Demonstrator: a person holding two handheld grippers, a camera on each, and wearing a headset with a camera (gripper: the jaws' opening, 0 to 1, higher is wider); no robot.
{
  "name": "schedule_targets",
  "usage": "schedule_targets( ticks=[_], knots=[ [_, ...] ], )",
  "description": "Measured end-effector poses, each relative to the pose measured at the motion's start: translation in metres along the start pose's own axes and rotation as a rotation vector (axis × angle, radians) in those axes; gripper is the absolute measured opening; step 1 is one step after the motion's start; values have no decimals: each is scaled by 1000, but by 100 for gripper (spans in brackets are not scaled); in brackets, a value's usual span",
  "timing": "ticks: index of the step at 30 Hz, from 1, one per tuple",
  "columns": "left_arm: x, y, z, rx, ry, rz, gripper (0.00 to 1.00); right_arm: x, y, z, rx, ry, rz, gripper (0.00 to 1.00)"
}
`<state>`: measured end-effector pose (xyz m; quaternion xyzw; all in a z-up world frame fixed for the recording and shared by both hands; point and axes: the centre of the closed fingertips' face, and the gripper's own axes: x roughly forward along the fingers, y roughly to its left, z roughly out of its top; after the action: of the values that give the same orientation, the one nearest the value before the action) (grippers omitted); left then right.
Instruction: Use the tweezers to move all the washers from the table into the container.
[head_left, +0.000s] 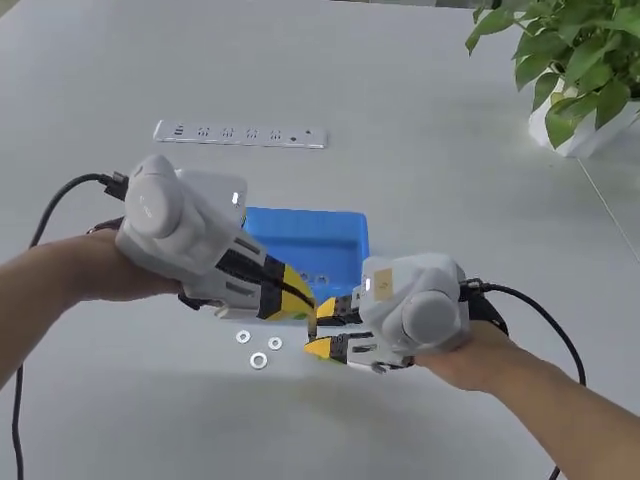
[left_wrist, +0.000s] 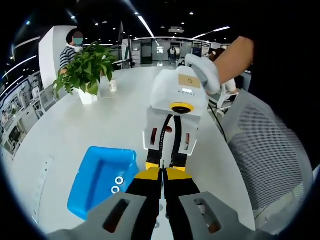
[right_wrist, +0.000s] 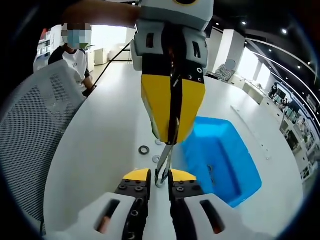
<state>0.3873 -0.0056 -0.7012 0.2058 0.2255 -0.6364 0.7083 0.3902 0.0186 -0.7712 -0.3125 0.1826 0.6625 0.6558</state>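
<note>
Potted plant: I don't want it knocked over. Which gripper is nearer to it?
Right. The right gripper is by the front right corner of the blue container, toward the potted plant yet well short of it; the left gripper is farther, by the front left corner.

The container (head_left: 305, 238) was seen to be bright blue, against a plain pale grey-white table (head_left: 430, 150). On the person's side of the container, the washers (head_left: 259, 360) were shown as silvery. The left gripper (head_left: 300, 302) and the right gripper (head_left: 318, 335) were cased in white-grey, with black jaws tipped in yellow. The tweezers (right_wrist: 169, 150) were silvery. Beyond the container, a white power strip (head_left: 240, 134) and a green-leaved plant (head_left: 575, 60) in a white pot (head_left: 562, 135) were seen.
</note>
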Motion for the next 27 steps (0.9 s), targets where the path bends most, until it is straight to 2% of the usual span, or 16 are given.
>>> schedule_targets(
  ticks=[10, 27],
  knots=[
    [-2, 0, -1, 16, 6, 2, 4, 2, 0, 0, -45, 22, -10, 13],
    [-2, -5, 1, 24, 14, -3, 4, 1, 3, 2, -63, 20, -7, 13]
  ],
)
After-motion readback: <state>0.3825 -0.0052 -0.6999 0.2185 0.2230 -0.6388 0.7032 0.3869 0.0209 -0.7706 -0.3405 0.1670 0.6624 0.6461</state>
